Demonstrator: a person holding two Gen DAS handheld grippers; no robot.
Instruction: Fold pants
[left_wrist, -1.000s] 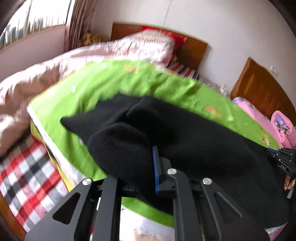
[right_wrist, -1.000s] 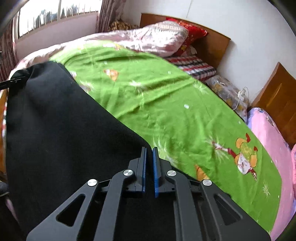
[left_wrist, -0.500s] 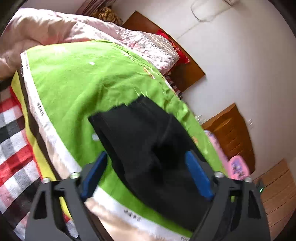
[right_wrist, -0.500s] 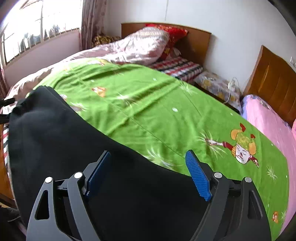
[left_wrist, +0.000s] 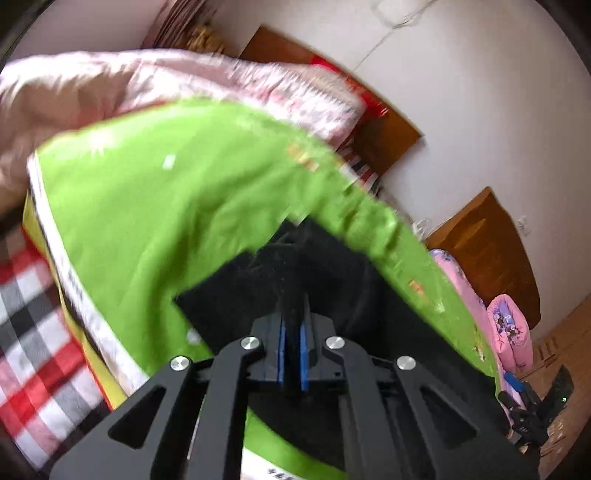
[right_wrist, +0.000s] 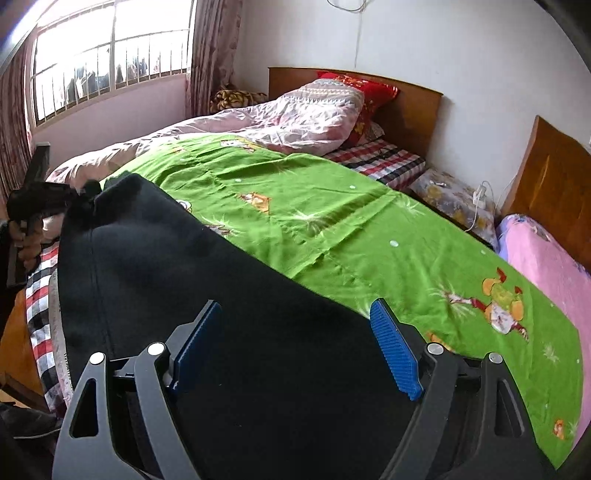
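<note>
Black pants (right_wrist: 184, 277) lie along the near edge of a green cartoon-print sheet (right_wrist: 351, 221) on the bed. In the left wrist view my left gripper (left_wrist: 293, 306) is shut on a fold of the pants (left_wrist: 332, 273) at their end, black cloth pinched between the blue pads. The right wrist view shows that same left gripper (right_wrist: 86, 190) at the far left, holding the pants' corner slightly raised. My right gripper (right_wrist: 295, 310) hovers open over the pants' other end, blue pads wide apart and clear of the cloth. It also shows small at the lower right of the left wrist view (left_wrist: 535, 387).
A crumpled pink quilt (right_wrist: 295, 118) and red pillow (right_wrist: 373, 92) lie by the wooden headboard (right_wrist: 406, 107). A red checked sheet (left_wrist: 33, 332) shows at the bed's edge. A second bed with pink bedding (right_wrist: 546, 258) stands to the right. The window (right_wrist: 103, 62) is at the back left.
My left gripper opened, shifted along the pants' end and shut on the cloth again. My right gripper opened, let go of the pants and rose a little.
</note>
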